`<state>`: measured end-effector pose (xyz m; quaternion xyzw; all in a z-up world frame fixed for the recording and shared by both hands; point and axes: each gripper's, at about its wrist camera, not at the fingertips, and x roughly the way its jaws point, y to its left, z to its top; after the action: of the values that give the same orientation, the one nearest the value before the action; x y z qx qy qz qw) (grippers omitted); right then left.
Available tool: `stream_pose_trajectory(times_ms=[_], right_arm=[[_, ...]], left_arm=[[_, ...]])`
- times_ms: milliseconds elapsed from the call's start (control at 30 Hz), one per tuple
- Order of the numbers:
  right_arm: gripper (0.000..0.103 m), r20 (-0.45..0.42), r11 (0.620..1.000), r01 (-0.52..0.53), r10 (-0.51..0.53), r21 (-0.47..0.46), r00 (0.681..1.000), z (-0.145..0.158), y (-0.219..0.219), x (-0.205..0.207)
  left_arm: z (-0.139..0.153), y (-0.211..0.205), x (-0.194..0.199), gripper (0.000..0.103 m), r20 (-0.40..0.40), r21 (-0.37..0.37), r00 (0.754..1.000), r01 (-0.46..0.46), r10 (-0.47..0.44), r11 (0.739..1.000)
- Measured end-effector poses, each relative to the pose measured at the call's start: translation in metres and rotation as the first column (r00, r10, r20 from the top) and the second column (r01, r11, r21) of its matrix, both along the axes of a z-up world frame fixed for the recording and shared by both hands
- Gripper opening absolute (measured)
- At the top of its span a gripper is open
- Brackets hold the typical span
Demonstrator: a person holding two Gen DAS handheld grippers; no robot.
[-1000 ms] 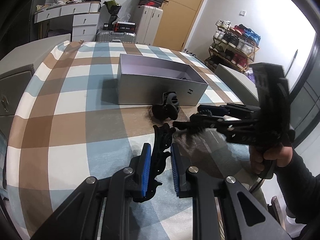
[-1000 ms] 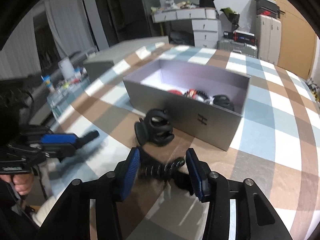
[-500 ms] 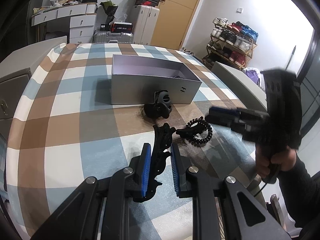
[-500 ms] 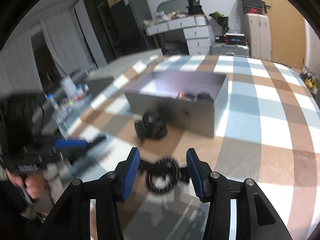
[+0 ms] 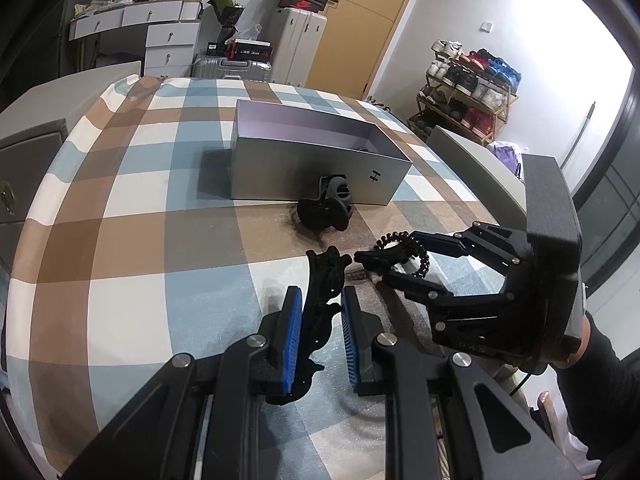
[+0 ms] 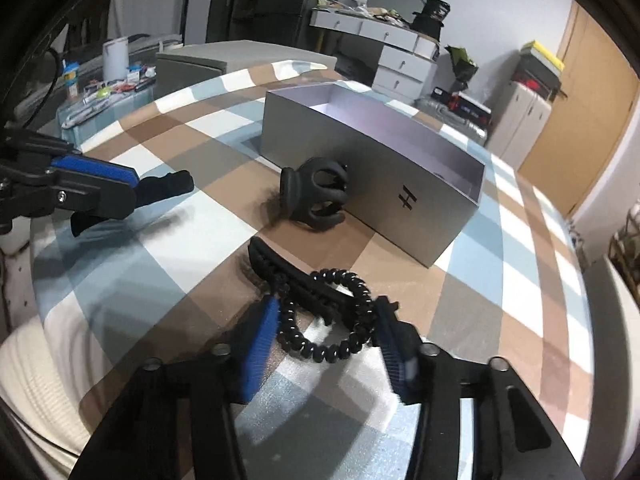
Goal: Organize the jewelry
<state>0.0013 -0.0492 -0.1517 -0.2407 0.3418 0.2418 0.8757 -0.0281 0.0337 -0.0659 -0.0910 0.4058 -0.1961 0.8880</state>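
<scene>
Each camera sat on its own claw and looked forward, low and close over the checked counter point(image 5: 120, 264), the left view facing the door side, the right view facing the drawers, and both shared the grey box point(image 5: 316, 172) point(image 6: 372, 168).

two grippers point(image 5: 318, 330) point(image 5: 394, 258), three hair clips point(image 5: 326, 204) point(image 5: 324, 280) point(image 6: 296, 278), one coil tie point(image 6: 324, 320), one box point(image 5: 312, 168)

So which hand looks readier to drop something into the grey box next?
Left, probably. The left gripper already pinches a black hair clip, lifted and pointed toward the box. The right gripper is open around the hair tie, not yet gripping it.
</scene>
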Motion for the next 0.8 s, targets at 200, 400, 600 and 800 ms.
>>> stream_pose_trajectory(times_ms=[200, 400, 600, 800], right_arm=[[0.022, 0.024, 0.998, 0.003, -0.004, 0.066, 1.0, 0.01, -0.009, -0.004], [0.01, -0.023, 0.983, 0.015, -0.011, 0.185, 1.0, 0.021, -0.023, 0.0], [0.024, -0.073, 0.949, 0.03, -0.007, 0.315, 0.997, 0.031, -0.029, 0.014], [0.058, -0.117, 0.908, 0.044, 0.006, 0.416, 0.993, 0.039, -0.014, 0.042]], left_arm=[[0.0, 0.002, 0.001, 0.015, 0.003, -0.015, 1.0, 0.0, 0.0, 1.0], [0.0, 0.001, 0.002, 0.015, 0.001, -0.028, 1.0, 0.008, -0.008, 1.0], [-0.001, 0.003, 0.004, 0.015, -0.003, -0.033, 1.0, -0.009, 0.009, 0.999], [-0.001, 0.009, 0.005, 0.015, 0.002, -0.038, 1.0, -0.029, 0.029, 0.999]])
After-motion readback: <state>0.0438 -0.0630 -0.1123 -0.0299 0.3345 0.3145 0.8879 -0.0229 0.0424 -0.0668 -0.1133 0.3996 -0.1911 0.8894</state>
